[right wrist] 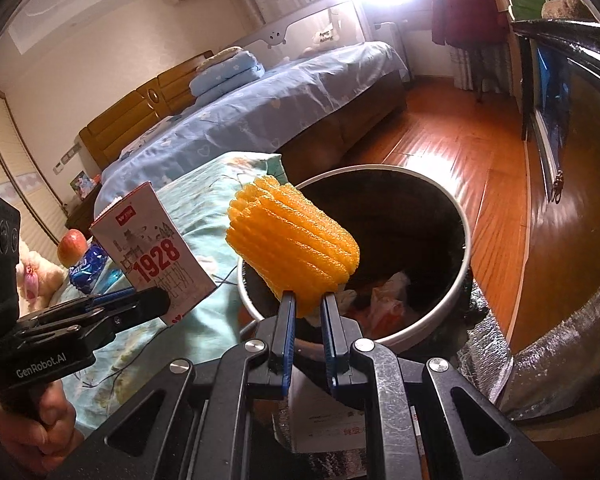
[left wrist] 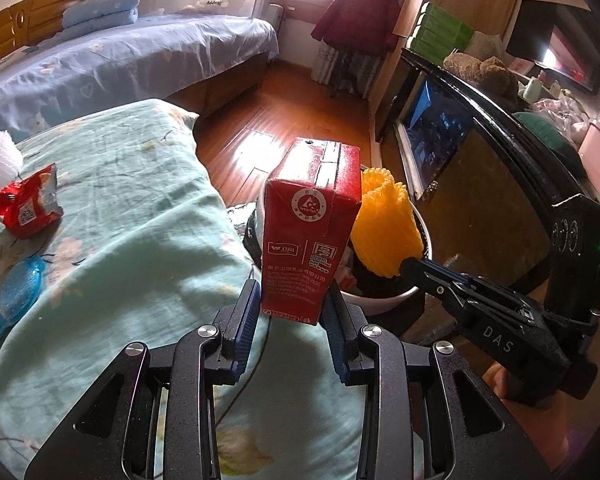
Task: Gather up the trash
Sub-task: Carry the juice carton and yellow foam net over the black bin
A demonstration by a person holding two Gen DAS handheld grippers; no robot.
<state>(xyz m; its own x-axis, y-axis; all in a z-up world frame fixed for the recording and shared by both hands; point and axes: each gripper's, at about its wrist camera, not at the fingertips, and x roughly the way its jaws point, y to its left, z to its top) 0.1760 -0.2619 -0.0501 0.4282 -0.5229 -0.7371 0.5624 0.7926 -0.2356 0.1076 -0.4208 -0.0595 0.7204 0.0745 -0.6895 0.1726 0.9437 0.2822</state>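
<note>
The left claw (left wrist: 290,304) is gripping a red rectangular milk carton (left wrist: 310,228) upright over the white-rimmed round bin (left wrist: 384,300), while the right claw (left wrist: 410,266) is pinching an orange ribbed foam sleeve (left wrist: 384,224) just beside it.

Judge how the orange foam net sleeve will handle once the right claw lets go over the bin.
The orange ribbed foam net sleeve looks squashy where the right claw pinches it. Probably very light, so it may drift or catch the white round bin's rim.
</note>
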